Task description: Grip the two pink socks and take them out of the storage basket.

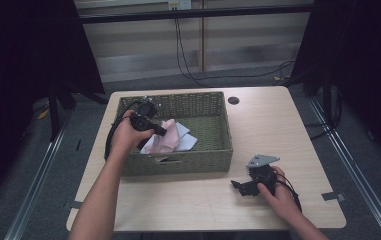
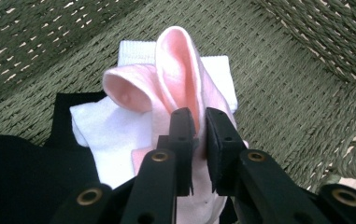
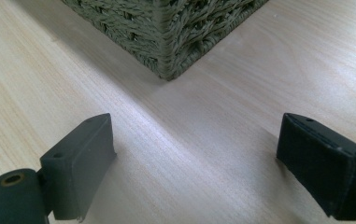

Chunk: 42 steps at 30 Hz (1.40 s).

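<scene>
A green woven basket (image 1: 213, 155) stands on the wooden table. Inside it lie a pink sock (image 1: 163, 139), a white sock (image 1: 184, 138) and a black cloth (image 2: 21, 163). My left gripper (image 1: 159, 131) reaches into the basket from the left and is shut on the pink sock (image 2: 175, 70), whose open cuff folds upward over the white sock (image 2: 110, 135). My right gripper (image 1: 237, 187) rests low over the table in front of the basket's near right corner (image 3: 168, 51), jaws wide open with nothing between them.
The table (image 1: 258, 120) has bare wood to the right of and in front of the basket. A round dark cable hole (image 1: 233, 100) sits near the far edge. Cables hang along the wall behind the table.
</scene>
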Each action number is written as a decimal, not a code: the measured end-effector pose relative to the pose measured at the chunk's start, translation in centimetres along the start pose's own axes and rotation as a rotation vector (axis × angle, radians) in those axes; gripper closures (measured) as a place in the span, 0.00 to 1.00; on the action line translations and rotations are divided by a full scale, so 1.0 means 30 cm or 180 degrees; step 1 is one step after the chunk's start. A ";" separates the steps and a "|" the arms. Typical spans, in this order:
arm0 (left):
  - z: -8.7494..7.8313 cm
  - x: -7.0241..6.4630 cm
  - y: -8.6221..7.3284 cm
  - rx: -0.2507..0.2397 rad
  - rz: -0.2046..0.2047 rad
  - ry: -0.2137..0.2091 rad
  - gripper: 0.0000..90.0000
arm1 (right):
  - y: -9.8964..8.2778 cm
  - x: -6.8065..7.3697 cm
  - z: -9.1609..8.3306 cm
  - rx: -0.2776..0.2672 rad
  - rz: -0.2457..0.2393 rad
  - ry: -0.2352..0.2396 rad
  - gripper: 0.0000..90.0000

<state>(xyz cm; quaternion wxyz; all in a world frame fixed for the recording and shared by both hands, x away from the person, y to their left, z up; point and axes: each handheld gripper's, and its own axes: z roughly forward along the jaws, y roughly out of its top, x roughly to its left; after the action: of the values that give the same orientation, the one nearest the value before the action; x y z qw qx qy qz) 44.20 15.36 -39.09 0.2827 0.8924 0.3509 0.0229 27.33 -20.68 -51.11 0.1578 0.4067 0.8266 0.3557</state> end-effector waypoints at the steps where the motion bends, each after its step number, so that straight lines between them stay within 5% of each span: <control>1: 0.000 0.000 0.000 0.0000 0.0000 0.0000 0.95 | 0.000 0.000 0.000 0.0000 0.0000 0.0000 0.12; 5: -0.020 0.007 -0.001 0.0050 0.0054 -0.0010 0.97 | 0.000 0.000 0.000 0.0000 0.0000 0.0000 0.12; 9: -0.051 0.009 -0.003 -0.0087 -0.0036 -0.0029 0.97 | 0.000 0.000 0.000 0.0000 -0.0001 0.0000 0.12; 20: -0.193 -0.023 0.043 -0.0288 0.0000 -0.0091 0.97 | 0.000 0.000 0.000 0.0001 -0.0001 -0.0001 0.12; 28: -0.246 -0.040 0.062 -0.0352 -0.0010 -0.0101 0.97 | 0.000 0.000 0.000 0.0000 -0.0001 -0.0001 0.12; 42: -0.321 -0.085 0.092 -0.0300 0.0134 -0.0156 0.97 | 0.000 0.001 0.000 -0.0003 0.0010 -0.0002 0.12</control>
<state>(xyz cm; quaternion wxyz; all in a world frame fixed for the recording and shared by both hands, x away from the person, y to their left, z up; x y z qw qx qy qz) 41.68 16.80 -29.15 0.3323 0.8856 0.3235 0.0235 27.33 -20.66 -51.10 0.1577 0.4080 0.8257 0.3561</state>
